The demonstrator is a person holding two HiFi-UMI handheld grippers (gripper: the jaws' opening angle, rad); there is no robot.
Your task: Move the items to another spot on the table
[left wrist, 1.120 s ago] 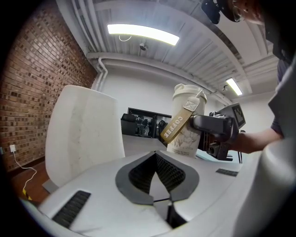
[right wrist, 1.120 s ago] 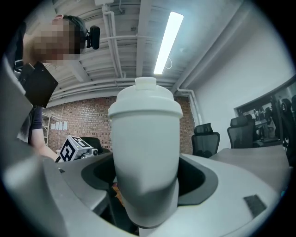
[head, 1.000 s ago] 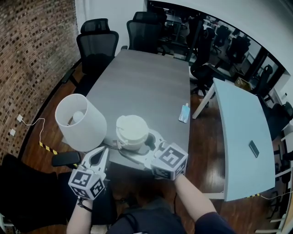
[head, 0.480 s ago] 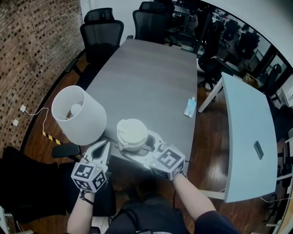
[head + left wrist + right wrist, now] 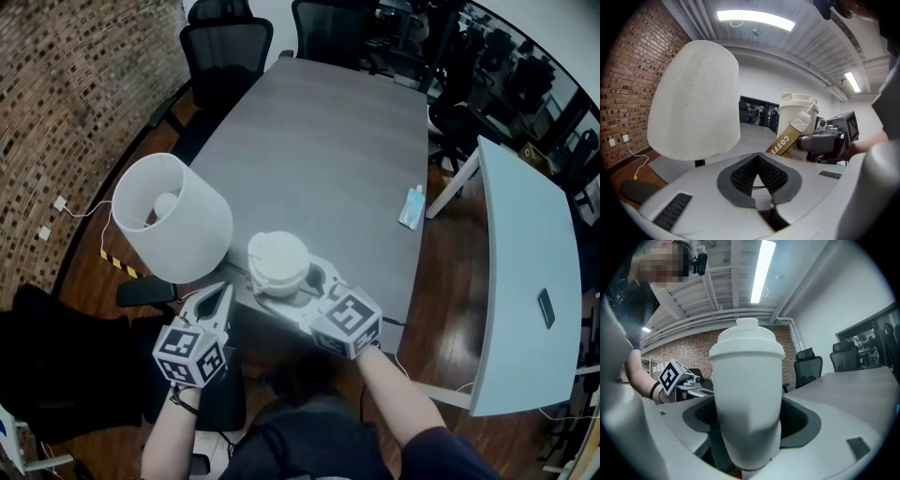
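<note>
Our right gripper (image 5: 749, 446) clamps the white lidded cup (image 5: 747, 376). Our left gripper (image 5: 759, 183) has its jaws pressed together beside the white lamp shade (image 5: 696, 101).

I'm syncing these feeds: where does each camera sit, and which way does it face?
Head view: on the person's head, facing steeply down at the table; both forearms, left tongs, right tongs show.
Left gripper view: on the left tongs, looking along shut jaws at the lamp; torso at right edge.
Right gripper view: on the right tongs, looking along jaws clamped on the cup; left forearm shows.
Shared: both gripper views show the cup.
</note>
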